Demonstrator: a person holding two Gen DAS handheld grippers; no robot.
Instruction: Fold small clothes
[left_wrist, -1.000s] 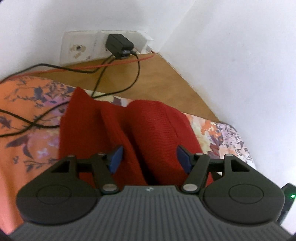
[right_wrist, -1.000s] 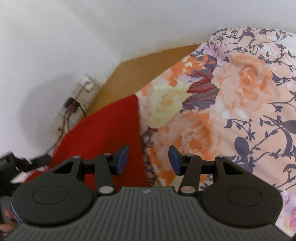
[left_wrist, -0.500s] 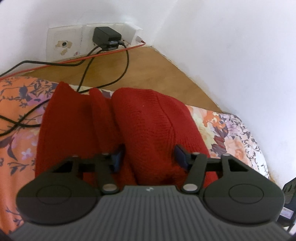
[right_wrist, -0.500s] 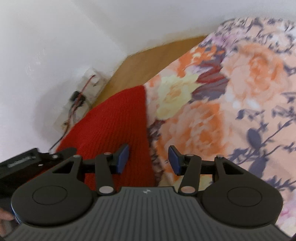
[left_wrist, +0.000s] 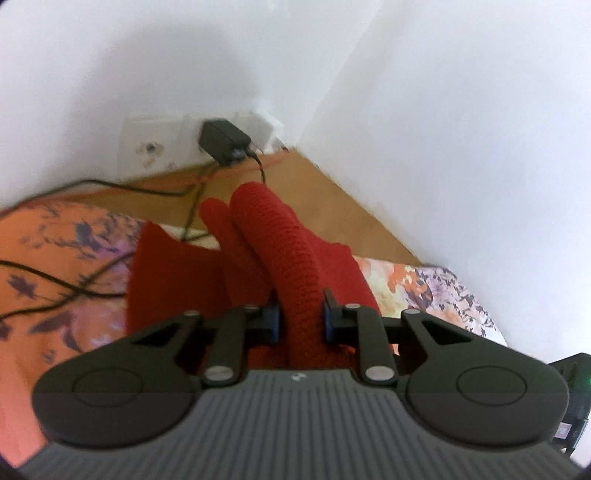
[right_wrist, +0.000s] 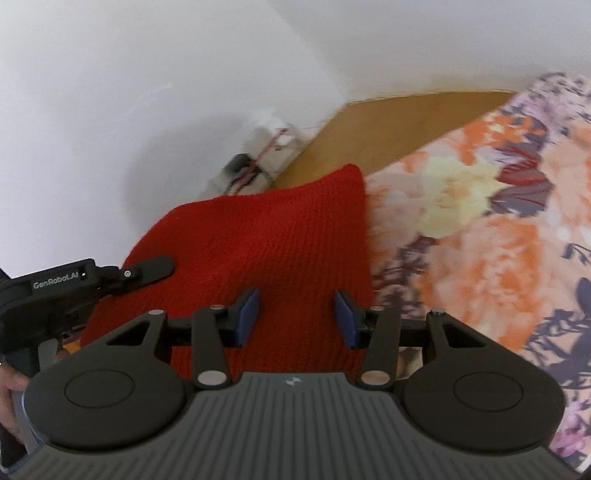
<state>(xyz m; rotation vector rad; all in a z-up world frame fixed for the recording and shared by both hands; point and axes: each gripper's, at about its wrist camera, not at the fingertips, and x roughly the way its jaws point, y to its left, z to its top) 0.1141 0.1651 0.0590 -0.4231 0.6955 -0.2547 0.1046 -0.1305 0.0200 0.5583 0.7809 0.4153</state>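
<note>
Since half a second ago the left gripper has closed, its jaws now pinching a raised ridge of the red knit garment, which lies on the floral bedspread. The right gripper hangs over it, jaws wide, holding nothing. Only the left view shows the black cables; only the right shows a hand.

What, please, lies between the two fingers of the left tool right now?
A bunched ridge of the red knit fills the gap of the left tool, pinched by both fingers. This shows in the left wrist view.
</note>
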